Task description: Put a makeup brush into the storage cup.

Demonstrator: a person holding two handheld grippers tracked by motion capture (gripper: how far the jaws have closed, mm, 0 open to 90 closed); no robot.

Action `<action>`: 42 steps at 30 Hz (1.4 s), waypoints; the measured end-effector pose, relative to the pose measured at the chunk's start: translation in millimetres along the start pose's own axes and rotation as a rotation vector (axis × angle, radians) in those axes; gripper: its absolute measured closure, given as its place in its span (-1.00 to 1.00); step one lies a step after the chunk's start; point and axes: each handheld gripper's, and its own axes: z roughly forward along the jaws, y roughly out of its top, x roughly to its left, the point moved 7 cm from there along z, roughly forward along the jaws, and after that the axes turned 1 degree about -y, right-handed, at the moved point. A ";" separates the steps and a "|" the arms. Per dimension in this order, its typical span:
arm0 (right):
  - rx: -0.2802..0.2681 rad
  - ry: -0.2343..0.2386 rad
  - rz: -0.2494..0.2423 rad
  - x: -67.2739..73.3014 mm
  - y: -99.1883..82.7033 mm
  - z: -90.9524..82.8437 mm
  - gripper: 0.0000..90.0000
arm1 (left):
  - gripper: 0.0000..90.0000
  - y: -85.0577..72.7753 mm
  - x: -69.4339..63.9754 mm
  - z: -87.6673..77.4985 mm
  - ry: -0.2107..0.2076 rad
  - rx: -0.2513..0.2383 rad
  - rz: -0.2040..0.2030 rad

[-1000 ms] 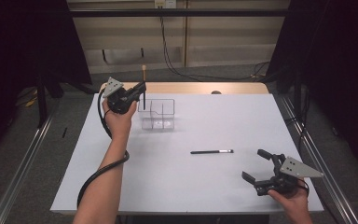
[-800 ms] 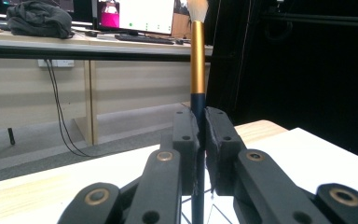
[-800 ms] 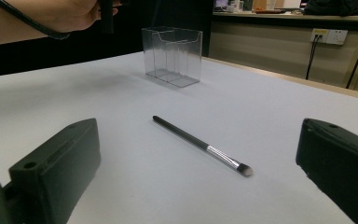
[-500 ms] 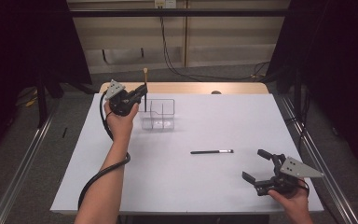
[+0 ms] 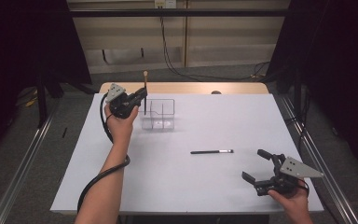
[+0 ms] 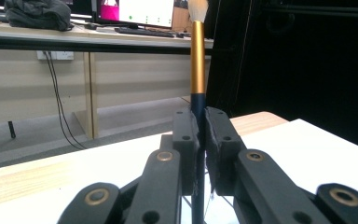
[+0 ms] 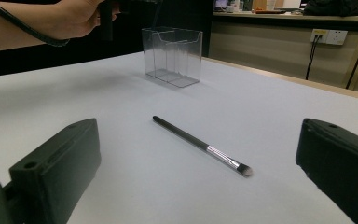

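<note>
My left gripper (image 5: 141, 97) is shut on a gold-and-dark makeup brush (image 5: 145, 91), held upright with its bristles on top, right at the left end of a clear plastic organiser (image 5: 158, 114). In the left gripper view the brush (image 6: 197, 60) rises between the two pressed pads (image 6: 186, 140). A second brush (image 5: 211, 151), black with a silver ferrule, lies flat on the white table (image 5: 191, 186). My right gripper (image 5: 260, 166) rests open near the front right corner, and in its own view the lying brush (image 7: 200, 145) lies ahead of the wide-apart jaws.
The clear organiser (image 7: 172, 56) has several compartments and stands at the back left of the table. A wooden strip (image 5: 186, 87) runs along the far edge. Dark curtains and metal rails flank the table.
My left gripper with the upright brush has shifted slightly right toward the organiser and a little lower. The right gripper has stayed where it was.
</note>
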 end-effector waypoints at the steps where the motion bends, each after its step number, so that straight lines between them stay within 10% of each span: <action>1: 0.000 0.001 0.001 0.2 0.0 0.0 -1.00 | 0.86 -0.5 -0.1 -0.1 0.000 0.001 -0.001; 42: 0.000 0.004 -0.003 0.8 0.2 0.6 -1.00 | 0.74 -15.5 2.5 -9.2 -0.008 0.040 -0.020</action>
